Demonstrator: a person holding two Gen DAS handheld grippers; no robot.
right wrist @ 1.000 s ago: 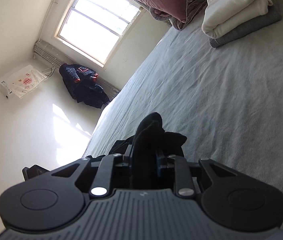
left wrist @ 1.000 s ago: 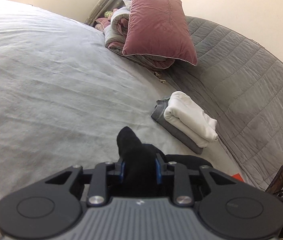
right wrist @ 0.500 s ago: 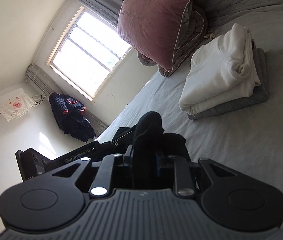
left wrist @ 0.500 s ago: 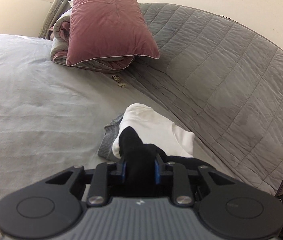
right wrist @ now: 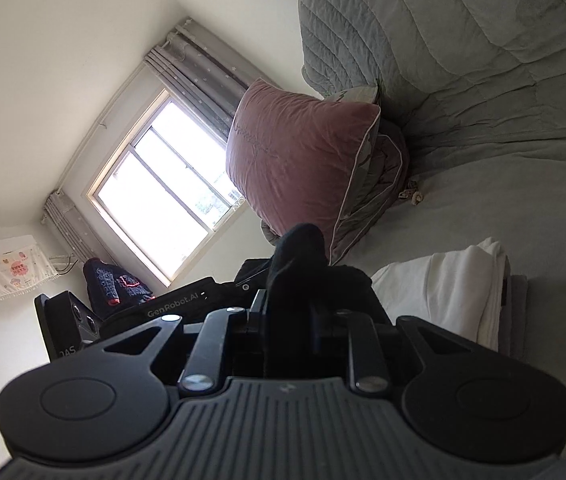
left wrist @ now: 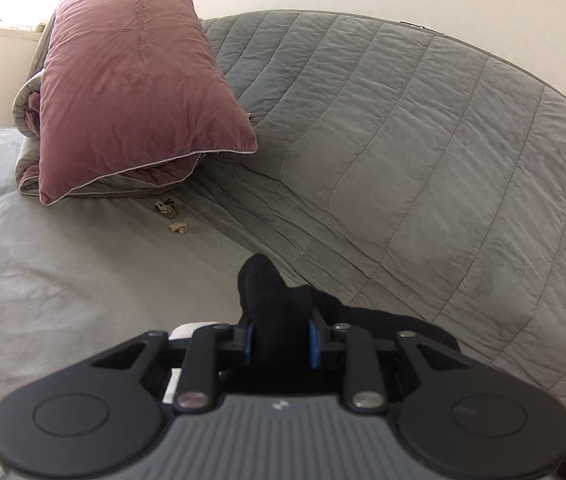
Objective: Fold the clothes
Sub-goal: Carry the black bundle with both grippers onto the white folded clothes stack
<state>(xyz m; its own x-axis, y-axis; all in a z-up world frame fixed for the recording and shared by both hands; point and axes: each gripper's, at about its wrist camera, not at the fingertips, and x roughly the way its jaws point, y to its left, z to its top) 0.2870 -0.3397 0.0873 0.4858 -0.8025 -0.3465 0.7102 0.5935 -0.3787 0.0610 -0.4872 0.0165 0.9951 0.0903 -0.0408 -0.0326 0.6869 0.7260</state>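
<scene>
A black garment (left wrist: 271,300) is pinched in my left gripper (left wrist: 279,340), its bunched edge sticking up between the blue-padded fingers. The same black garment (right wrist: 299,260) is also clamped in my right gripper (right wrist: 287,320), held above the bed. A folded white garment (right wrist: 447,284) lies on a folded grey one (right wrist: 517,312), just right of and below the right gripper. In the left wrist view only a sliver of the white garment (left wrist: 191,328) shows under the gripper body. The rest of the black garment hangs hidden below both grippers.
A pink pillow (left wrist: 131,96) rests on a rolled quilt at the bed's head. A grey quilted cover (left wrist: 423,152) rises along the wall. Small crumbs (left wrist: 171,212) lie on the grey sheet (left wrist: 63,272). A window (right wrist: 163,192) and dark clothes (right wrist: 115,288) lie beyond the bed.
Both grippers have carried the black garment towards the folded stack; the white stack has slid under the left gripper and sits right beside the right one.
</scene>
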